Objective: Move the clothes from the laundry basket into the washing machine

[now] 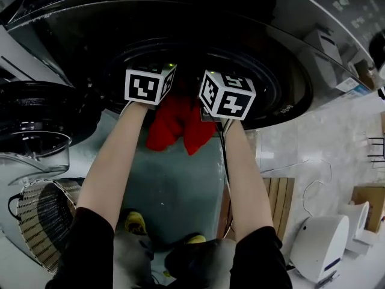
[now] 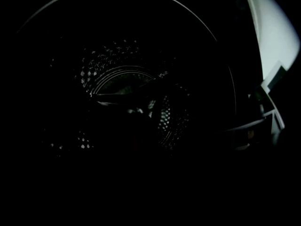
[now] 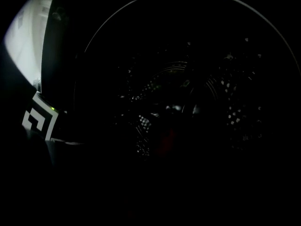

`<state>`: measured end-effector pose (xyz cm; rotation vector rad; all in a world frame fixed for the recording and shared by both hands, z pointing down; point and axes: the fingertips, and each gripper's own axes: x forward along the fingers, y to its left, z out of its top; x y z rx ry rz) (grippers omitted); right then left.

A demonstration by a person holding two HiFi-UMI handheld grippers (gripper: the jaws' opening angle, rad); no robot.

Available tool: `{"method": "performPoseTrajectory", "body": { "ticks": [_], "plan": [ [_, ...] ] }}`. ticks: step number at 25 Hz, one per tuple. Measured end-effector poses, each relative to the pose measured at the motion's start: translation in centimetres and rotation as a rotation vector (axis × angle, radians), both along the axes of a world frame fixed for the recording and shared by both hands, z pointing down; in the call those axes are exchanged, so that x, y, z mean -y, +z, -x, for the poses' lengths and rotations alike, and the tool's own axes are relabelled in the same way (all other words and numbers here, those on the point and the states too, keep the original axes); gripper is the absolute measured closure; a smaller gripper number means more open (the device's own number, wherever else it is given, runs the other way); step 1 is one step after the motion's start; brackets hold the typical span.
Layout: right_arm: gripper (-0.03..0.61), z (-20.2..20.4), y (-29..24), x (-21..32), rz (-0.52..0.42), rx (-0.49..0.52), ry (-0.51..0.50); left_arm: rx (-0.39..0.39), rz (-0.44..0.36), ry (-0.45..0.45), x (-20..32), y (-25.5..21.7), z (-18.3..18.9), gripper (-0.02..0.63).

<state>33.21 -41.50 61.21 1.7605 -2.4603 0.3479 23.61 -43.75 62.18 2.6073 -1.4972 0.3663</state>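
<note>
Head view: The left gripper (image 1: 148,84) and right gripper (image 1: 227,94) are side by side at the round mouth of the washing machine (image 1: 289,47), with both forearms reaching forward. A red garment (image 1: 179,123) hangs from the lower lip of the opening, between and just under the two grippers. The fingers are out of sight inside the dark opening. The machine's door (image 1: 36,116) stands swung open at the left. The laundry basket (image 1: 41,221) sits on the floor at lower left, well apart from the garment.

Left gripper view: The camera faces into the perforated drum (image 2: 127,91). The picture is too dark to show the fingers, so their state cannot be told.

Right gripper view: The drum (image 3: 188,102) fills the frame. A faint red patch low in the middle is possibly the garment. The fingers are lost in shadow, and their state cannot be told.
</note>
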Motion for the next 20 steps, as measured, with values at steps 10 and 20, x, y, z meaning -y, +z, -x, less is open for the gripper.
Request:
{"method": "performPoseTrajectory", "body": {
  "ticks": [10,20],
  "plan": [
    [0.187,0.8,-0.3,-1.0,0.062,-0.015,-0.061,-0.024,-0.049,0.018,-1.2,-2.4,0.4,0.278],
    [0.284,-0.7,-1.9,-2.4,0.026,0.036,-0.015,-0.05,-0.063,0.032,-2.8,-2.7,0.1,0.288]
  ]
}}
